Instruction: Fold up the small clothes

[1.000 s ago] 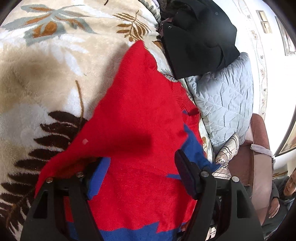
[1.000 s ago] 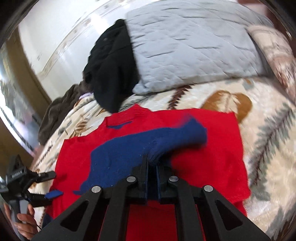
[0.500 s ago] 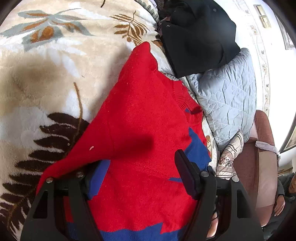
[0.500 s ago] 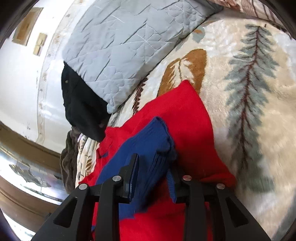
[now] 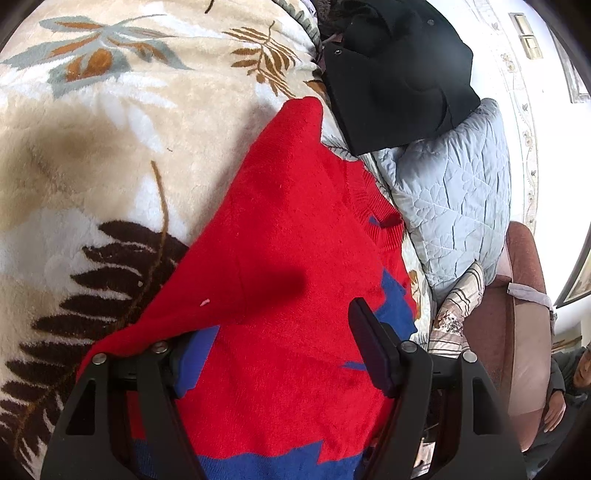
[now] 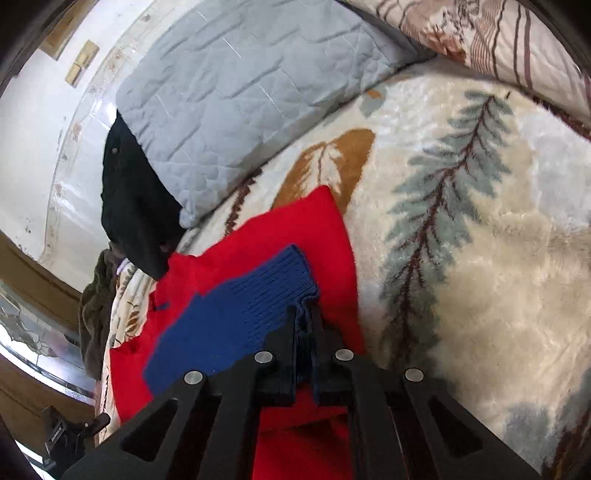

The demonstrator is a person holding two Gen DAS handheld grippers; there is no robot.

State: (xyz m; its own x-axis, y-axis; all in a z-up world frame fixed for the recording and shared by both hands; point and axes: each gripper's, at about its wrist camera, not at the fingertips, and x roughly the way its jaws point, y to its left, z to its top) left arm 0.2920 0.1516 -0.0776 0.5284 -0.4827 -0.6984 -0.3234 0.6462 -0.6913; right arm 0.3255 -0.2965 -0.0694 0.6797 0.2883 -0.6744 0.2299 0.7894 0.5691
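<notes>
Crowding the sweater (image 5: 295,236): black garment (image 5: 399,74), pillow (image 5: 458,199).

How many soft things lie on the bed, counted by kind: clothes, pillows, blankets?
Clothes: 2, the red and blue sweater and a black garment
Pillows: 2, one grey quilted pillow and one striped pillow
Blankets: 1, the leaf-print blanket
Total: 5

Two close wrist fisheyes angled down, sharing red sweater (image 5: 280,236) and pillow (image 6: 240,92)
</notes>
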